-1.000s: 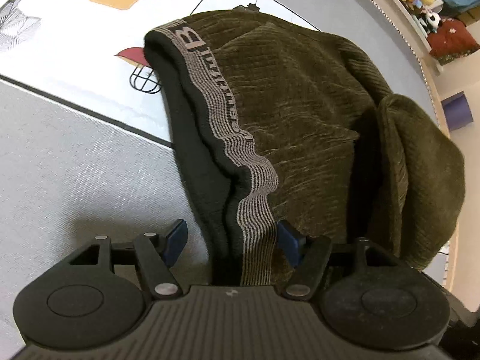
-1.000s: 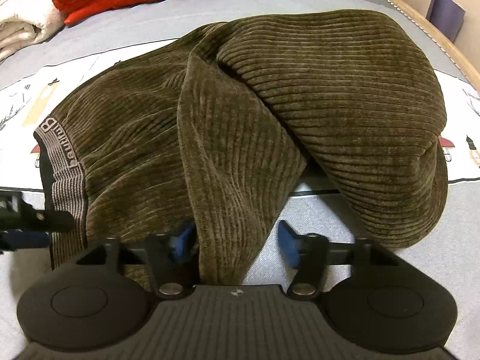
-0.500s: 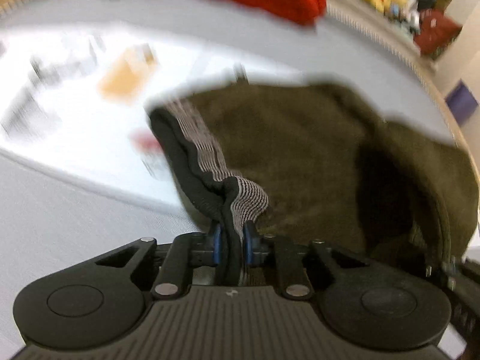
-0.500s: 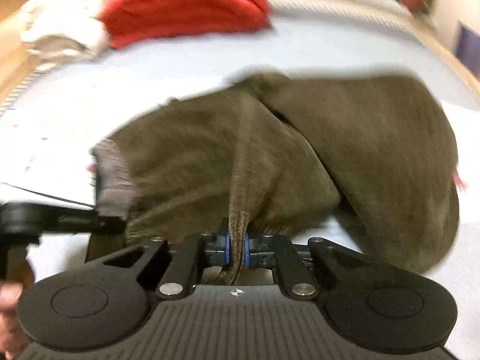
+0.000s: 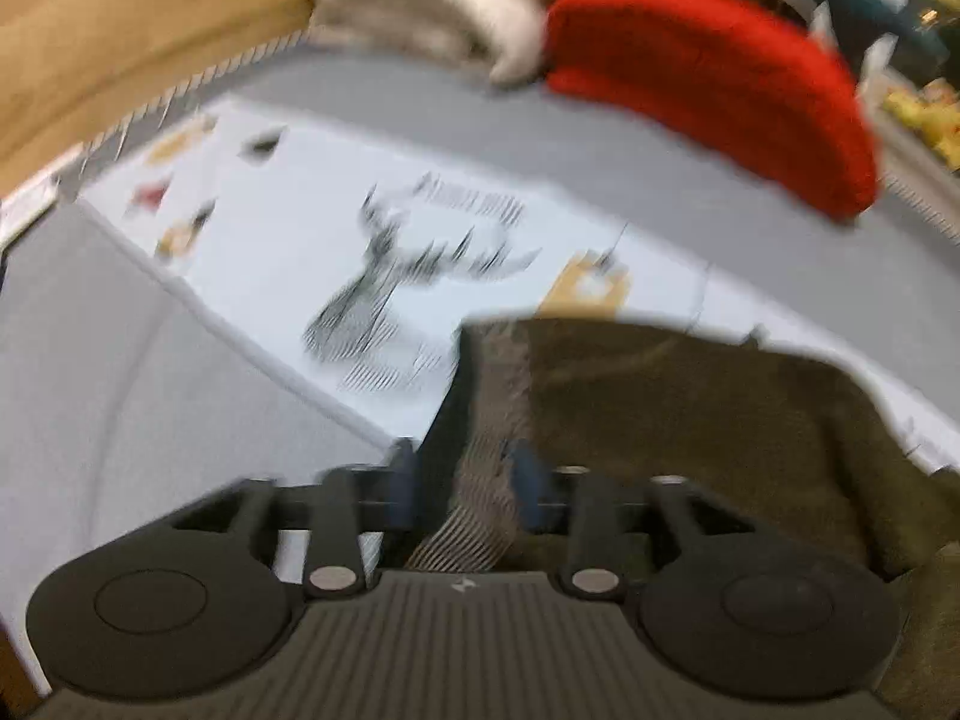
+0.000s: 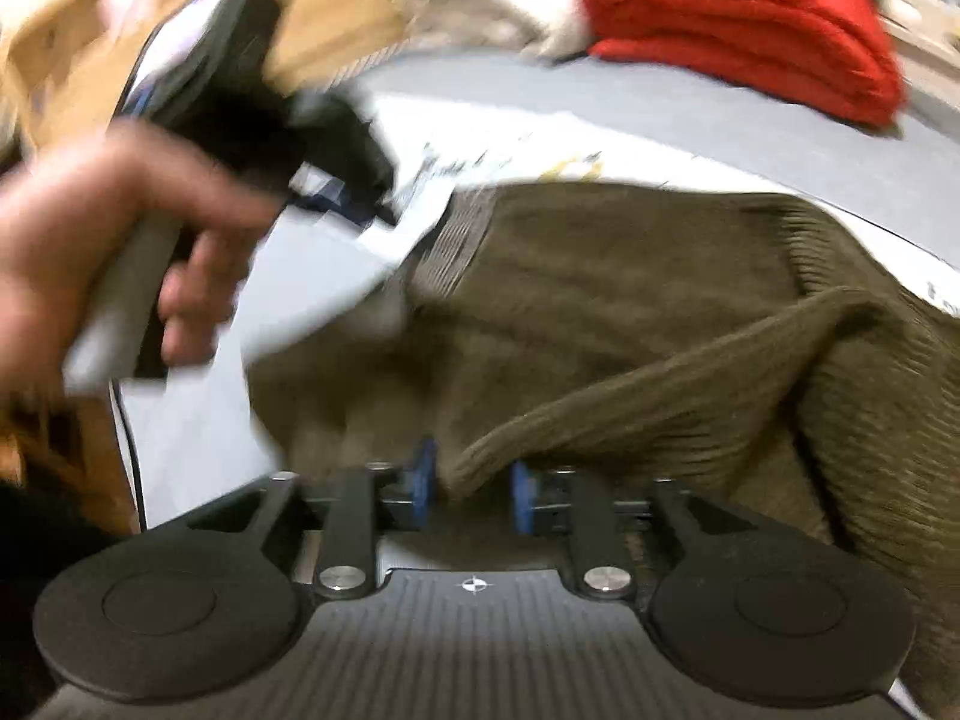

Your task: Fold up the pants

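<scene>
A: How are the claws standing?
B: Both are gaping. The left gripper (image 5: 462,483) is straddling the striped waistband (image 5: 489,480); the right gripper (image 6: 471,483) is flanking a fold, neither pad pressing.
A: And the pants (image 6: 630,312)?
B: They are lying bunched on the bed (image 5: 150,396), near. A red pile (image 5: 714,78) is sitting far right.
</scene>
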A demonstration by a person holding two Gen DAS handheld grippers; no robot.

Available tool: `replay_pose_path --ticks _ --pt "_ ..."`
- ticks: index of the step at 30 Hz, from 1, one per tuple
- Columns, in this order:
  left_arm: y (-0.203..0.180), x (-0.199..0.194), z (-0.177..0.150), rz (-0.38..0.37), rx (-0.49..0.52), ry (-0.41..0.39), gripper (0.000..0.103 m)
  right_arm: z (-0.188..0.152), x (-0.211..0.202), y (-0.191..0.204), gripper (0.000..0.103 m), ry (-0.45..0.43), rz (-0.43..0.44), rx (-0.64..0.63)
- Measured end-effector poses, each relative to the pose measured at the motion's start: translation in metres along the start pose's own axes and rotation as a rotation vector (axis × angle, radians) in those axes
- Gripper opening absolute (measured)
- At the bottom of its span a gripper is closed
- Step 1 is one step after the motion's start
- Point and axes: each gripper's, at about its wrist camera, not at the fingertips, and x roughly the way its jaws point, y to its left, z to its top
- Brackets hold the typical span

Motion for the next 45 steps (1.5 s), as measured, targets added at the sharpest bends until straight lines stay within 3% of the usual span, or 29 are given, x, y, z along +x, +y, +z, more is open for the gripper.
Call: replay_pose_path --ticks 2,5,6,8,11,13,16,26,28,32,34,37,39,41,43,45 --pt "-0.010 -0.006 0.002 -0.108 0.021 -0.024 0.052 0.007 -0.020 -0.021 0.034 -0.081 -0.036 0.106" --pt "-0.036 -0.002 -0.005 -0.322 0.088 0.033 0.052 0.013 -0.053 -0.064 0.038 -0.229 -0.059 0.299" --pt "-0.043 -0.001 -0.009 -0.387 0.102 0.063 0.053 0.012 -0.064 -0.080 0.044 -0.280 -0.113 0.379" --pt "-0.062 0.004 -0.019 -0.525 0.144 0.143 0.053 0.006 -0.078 -0.109 0.045 -0.316 -0.276 0.521" --pt "-0.090 0.005 -0.038 -0.620 0.203 0.190 0.056 -0.004 -0.073 -0.141 0.045 -0.196 -0.546 0.595" --pt "-0.103 0.007 -0.049 -0.649 0.241 0.197 0.058 -0.014 -0.076 -0.159 0.045 -0.134 -0.656 0.638" --pt "-0.120 0.008 -0.063 -0.677 0.266 0.215 0.059 -0.020 -0.081 -0.175 0.045 -0.132 -0.636 0.715" --pt "-0.148 0.011 -0.086 -0.641 0.340 0.204 0.059 -0.030 -0.085 -0.178 0.045 -0.107 -0.653 0.672" --pt "-0.149 0.011 -0.086 -0.640 0.349 0.199 0.053 -0.029 -0.086 -0.178 0.045 -0.104 -0.652 0.670" --pt "-0.151 0.007 -0.090 -0.635 0.404 0.179 0.022 -0.029 -0.086 -0.178 0.045 -0.099 -0.650 0.665" --pt "-0.155 0.003 -0.094 -0.638 0.453 0.156 0.016 -0.029 -0.087 -0.178 0.045 -0.098 -0.649 0.667" --pt "-0.163 -0.010 -0.105 -0.703 0.592 0.146 0.012 -0.029 -0.089 -0.178 0.045 -0.109 -0.643 0.686" --pt "-0.171 -0.024 -0.125 -0.864 0.764 0.229 0.012 -0.030 -0.099 -0.182 0.045 -0.160 -0.646 0.722" --pt "-0.176 -0.043 -0.160 -1.011 1.024 0.296 0.012 -0.030 -0.116 -0.187 0.045 -0.242 -0.683 0.755" --pt "-0.175 -0.058 -0.200 -1.024 1.272 0.295 0.012 -0.034 -0.134 -0.194 0.046 -0.321 -0.746 0.795" --pt "-0.174 -0.054 -0.217 -1.004 1.333 0.345 0.014 -0.041 -0.148 -0.206 0.052 -0.369 -0.763 0.859"
